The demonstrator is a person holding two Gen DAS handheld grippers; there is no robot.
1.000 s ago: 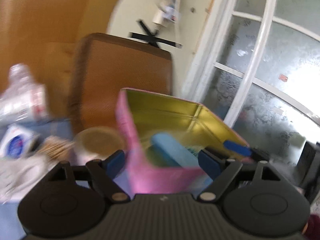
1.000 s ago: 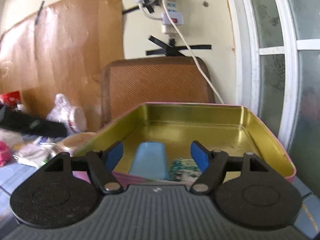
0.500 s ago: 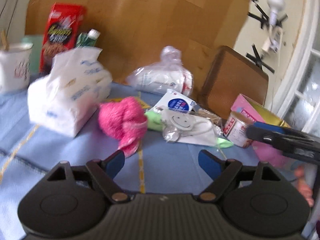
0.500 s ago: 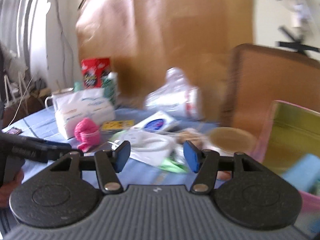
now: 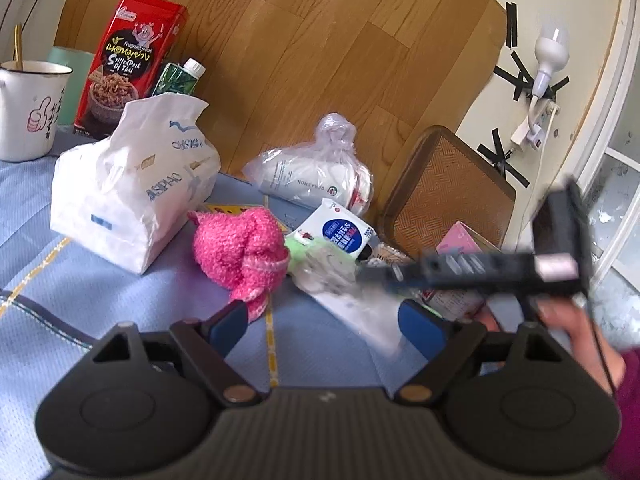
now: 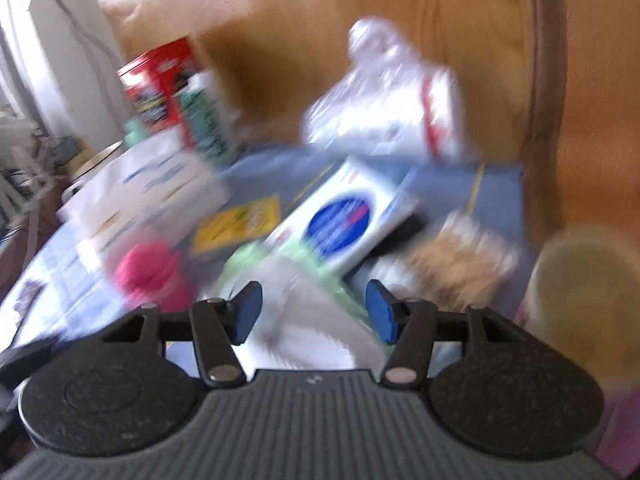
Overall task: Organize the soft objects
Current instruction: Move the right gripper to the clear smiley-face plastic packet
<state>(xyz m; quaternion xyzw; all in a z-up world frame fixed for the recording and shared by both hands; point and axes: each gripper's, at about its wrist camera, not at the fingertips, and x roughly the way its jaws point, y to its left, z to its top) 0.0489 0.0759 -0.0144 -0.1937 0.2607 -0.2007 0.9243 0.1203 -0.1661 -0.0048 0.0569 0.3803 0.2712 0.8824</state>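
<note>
The left gripper [image 5: 324, 326], wide and opening, empty, faces the pink knitted ball [image 5: 242, 254]; the right gripper [image 6: 314, 312], half-open and empty, hovers beside that ball; the next move probably needs a soft pinch.

The left hand-held gripper [image 5: 325, 328] points forward and somewhat downward, its two blue-padded fingers [image 5: 229, 325] spread wide with nothing between them. Its jaws are opening slightly.

The right hand-held gripper [image 6: 314, 312] tilts more steeply downward, its blue fingertips [image 6: 379, 311] standing apart at a moderate gap; no pad presses on anything. In the left wrist view its dark body reaches in from the right edge, blurred, gripped from below by the person's right hand [image 5: 576, 332], with a dark red sleeve [image 5: 628, 408] at the wrist.
</note>
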